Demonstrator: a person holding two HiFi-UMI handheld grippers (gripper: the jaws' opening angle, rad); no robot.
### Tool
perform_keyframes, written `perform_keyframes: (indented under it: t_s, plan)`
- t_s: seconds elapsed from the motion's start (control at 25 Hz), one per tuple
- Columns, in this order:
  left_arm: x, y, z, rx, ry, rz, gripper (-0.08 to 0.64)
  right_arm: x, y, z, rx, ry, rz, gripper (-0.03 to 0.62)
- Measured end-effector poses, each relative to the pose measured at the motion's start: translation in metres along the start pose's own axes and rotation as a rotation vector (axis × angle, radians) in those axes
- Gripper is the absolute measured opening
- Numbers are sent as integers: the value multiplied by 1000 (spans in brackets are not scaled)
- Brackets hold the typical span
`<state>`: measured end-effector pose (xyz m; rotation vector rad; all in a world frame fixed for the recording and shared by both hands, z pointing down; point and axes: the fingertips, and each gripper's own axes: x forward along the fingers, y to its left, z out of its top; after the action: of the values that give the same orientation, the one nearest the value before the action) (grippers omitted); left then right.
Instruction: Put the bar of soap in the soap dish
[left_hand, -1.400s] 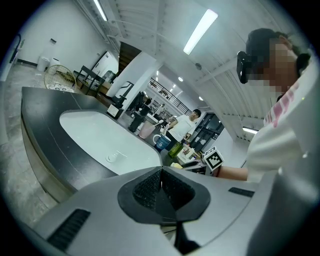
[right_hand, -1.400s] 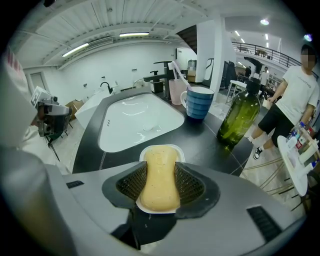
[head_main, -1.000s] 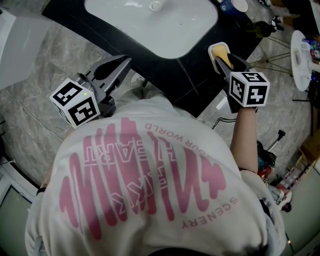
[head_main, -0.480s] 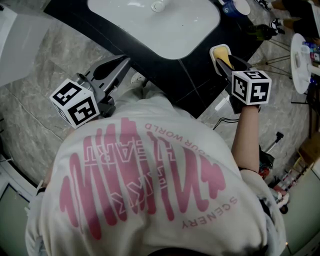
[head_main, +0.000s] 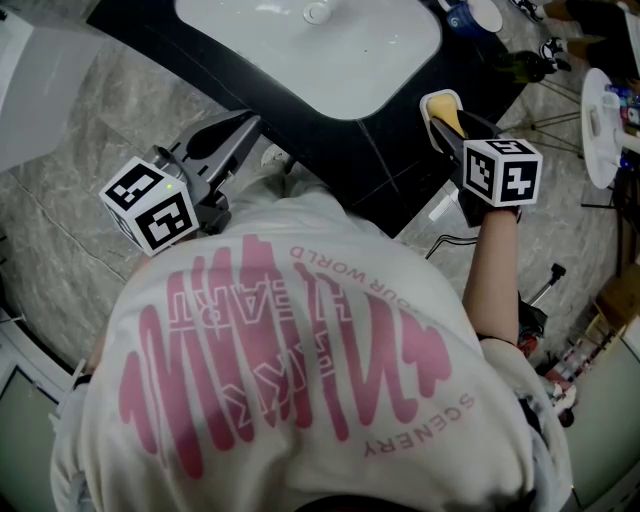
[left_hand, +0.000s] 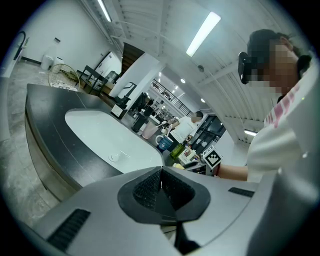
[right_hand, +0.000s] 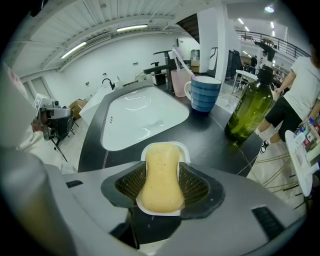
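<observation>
Yellow-beige bar of soap (right_hand: 161, 179): it lies lengthwise in the white soap dish (right_hand: 184, 149), its near end over the dish's near rim, and fills most of the dish.

Soap dish: it sits on the black tabletop (right_hand: 212, 142), just beside the rim of the white sink basin (right_hand: 135, 120), at the basin's right in the head view.

Right claw (right_hand: 161, 165): it tilts steeply down over the dish. Its jaws have just been opening and now stand wide, one ribbed pad (right_hand: 131, 185) on each side of the bar. The soap is between them, but we judge that it rests on the dish and is not being squeezed. At the narrow waist of the bar we cannot make out a clear gap on either side.

Meaning for the task: we read the widening as the release. The soap appears delivered, and what is left is to draw the right claw up and away without nudging bar or dish.

Left claw (left_hand: 161, 175): its jaws are closed together on nothing. It is held level, well apart from the dish, off the near edge of the tabletop on the basin's other side.

Other items at the back of the tabletop:
- a blue striped mug (right_hand: 205, 92)
- a green bottle (right_hand: 250, 110) to its right, near the tabletop's edge
</observation>
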<state>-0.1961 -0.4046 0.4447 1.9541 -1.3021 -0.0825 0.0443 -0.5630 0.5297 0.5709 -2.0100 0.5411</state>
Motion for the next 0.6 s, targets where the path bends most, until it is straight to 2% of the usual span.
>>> perform_keyframes:
  t_s: [0.36,0.48,0.6]
  plan:
    - [4,1,3,5,8,-10,-2,-3,0,3,22,-4,4,196]
    - [7,0,6,13,10,-15,-2,-8,-1,6,62,-30,17,196]
    - [11,-2,12,34,6,-23,-2,-19,1,12,152,-85,58,196]
